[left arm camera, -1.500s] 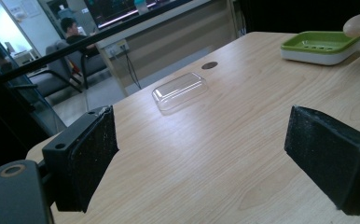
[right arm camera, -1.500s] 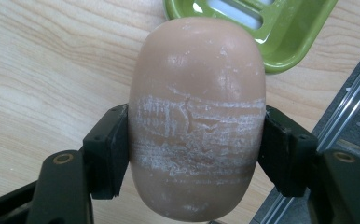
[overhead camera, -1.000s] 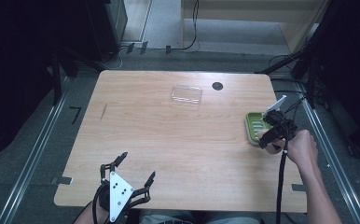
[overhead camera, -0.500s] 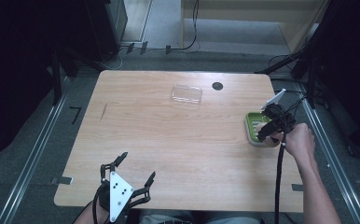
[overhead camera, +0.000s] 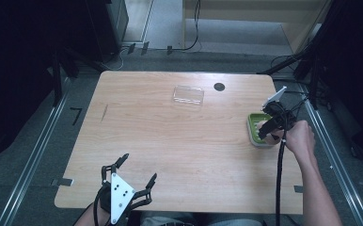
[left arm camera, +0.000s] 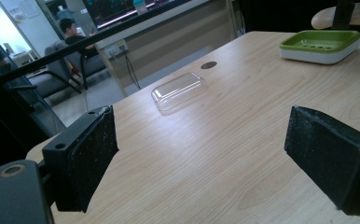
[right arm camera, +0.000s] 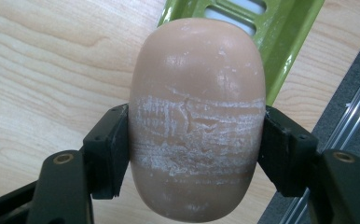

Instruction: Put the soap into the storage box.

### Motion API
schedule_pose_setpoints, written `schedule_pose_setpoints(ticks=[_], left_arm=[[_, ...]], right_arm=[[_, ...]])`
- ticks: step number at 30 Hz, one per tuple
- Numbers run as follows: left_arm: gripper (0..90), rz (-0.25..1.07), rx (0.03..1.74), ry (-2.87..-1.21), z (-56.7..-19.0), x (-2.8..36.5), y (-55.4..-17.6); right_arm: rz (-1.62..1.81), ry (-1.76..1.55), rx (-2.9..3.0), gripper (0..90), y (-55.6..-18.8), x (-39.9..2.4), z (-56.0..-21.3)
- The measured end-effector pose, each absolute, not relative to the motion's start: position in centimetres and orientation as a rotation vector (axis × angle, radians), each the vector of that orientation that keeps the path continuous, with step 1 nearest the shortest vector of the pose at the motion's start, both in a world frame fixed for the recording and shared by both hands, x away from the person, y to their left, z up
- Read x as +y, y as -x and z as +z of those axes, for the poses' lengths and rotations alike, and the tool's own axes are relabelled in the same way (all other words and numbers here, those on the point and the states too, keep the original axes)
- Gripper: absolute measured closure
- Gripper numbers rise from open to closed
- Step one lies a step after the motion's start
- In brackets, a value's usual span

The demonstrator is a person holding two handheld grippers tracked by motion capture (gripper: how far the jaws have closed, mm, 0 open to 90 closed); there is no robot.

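Observation:
A tan oval bar of soap, scuffed white across its middle, sits clamped between the two black jaws of my right gripper. That gripper hangs over the green soap dish near the table's right edge, and the dish's slotted green floor lies just beyond the soap. A clear plastic lid rests at the back middle of the table, also seen as the clear lid. My left gripper rests at the front left, jaws wide apart with nothing between its pads.
The wooden table carries a round black grommet behind the lid. A small dark mark lies at the left. The green dish stands on a white base. Metal rails run along both sides of the table.
My right gripper has shifted slightly toward the table's far side over the green dish, with the soap still in it. The left gripper has stayed put.

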State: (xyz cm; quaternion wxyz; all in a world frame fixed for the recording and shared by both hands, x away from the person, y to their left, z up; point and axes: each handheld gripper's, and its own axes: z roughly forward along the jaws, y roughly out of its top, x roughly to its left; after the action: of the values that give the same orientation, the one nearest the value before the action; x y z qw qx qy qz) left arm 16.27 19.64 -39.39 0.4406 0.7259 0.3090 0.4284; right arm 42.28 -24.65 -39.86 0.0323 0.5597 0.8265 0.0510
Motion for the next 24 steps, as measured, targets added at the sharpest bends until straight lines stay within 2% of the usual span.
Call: schedule_pose_setpoints(ticks=[24], left_arm=[[10.0,1.064,0.769,-1.801,-39.4,19.6,-16.3]], right_arm=[[0.218,-1.791,2.505,33.7,-44.4,-25.5,-40.7]])
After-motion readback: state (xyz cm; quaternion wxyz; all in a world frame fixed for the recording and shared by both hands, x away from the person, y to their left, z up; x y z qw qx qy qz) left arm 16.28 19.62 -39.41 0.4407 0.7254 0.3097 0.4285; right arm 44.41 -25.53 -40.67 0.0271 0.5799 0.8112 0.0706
